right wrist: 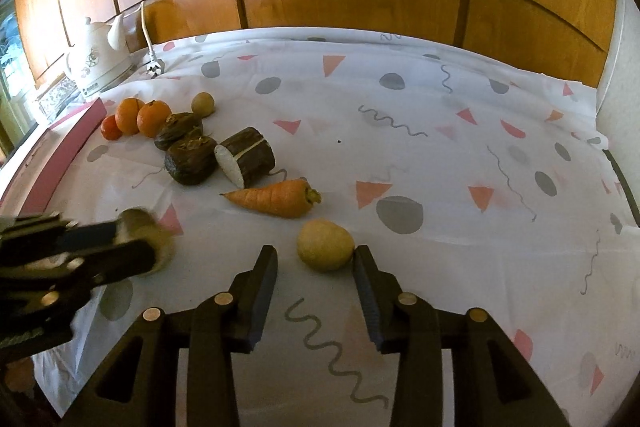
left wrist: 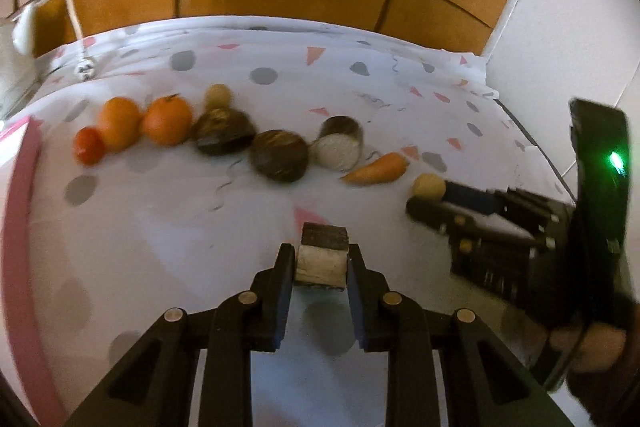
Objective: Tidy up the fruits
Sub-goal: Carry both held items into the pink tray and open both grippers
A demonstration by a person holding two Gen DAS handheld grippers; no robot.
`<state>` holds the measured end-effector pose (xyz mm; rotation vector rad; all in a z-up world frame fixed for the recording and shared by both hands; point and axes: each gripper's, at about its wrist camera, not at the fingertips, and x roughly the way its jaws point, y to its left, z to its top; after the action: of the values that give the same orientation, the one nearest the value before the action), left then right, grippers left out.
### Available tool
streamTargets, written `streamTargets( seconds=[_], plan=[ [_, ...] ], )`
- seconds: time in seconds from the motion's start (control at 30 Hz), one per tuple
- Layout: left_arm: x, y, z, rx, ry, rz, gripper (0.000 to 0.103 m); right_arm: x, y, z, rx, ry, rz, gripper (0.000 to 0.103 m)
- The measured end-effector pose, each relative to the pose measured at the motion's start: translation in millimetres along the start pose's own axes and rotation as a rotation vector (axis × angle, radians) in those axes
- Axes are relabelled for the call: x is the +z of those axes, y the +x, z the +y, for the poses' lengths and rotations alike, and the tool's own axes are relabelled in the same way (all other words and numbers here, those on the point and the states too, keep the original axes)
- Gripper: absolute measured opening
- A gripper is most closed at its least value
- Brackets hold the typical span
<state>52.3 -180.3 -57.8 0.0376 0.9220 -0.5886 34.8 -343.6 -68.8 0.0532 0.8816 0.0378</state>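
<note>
Your left gripper (left wrist: 321, 263) is clamped on a brown-skinned, pale-cut chunk (left wrist: 322, 259), held above the white patterned tablecloth (left wrist: 160, 235). Your right gripper (right wrist: 316, 269) stands wide open; the round yellowish fruit (right wrist: 325, 245) sits between its tips, touching the right finger (right wrist: 366, 279), clear of the left one. Just beyond lies the orange carrot (right wrist: 276, 202), leafy end to the right. Farther out, the dark cut log with white face (right wrist: 247, 157), then two dark brown lumps (right wrist: 188, 155), two oranges (right wrist: 142, 115), a small red tomato (right wrist: 110, 128), another small yellowish ball (right wrist: 203, 104). At the far left edge, a white floral kettle (right wrist: 98, 61).
</note>
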Motion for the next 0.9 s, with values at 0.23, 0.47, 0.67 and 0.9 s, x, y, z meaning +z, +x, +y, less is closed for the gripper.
streamTargets(
  seconds=[0.23, 0.47, 0.67, 0.9],
  plan=[
    [-7, 0, 9, 0.003, -0.030, -0.020, 0.026, 5, 6, 4, -0.033, 0.021, 0.006, 0.030],
    [-9, 1, 10, 0.002, -0.031, -0.031, 0.026, 4, 9, 3, -0.038, 0.049, 0.012, 0.030],
    [-12, -10, 12, 0.034, -0.034, -0.027, 0.025, 2, 9, 13, -0.096, 0.001, 0.002, 0.030],
    [-10, -48, 39, 0.084, -0.106, -0.078, 0.025, -2, 3, 15, -0.117, 0.004, -0.008, 0.030]
  ],
)
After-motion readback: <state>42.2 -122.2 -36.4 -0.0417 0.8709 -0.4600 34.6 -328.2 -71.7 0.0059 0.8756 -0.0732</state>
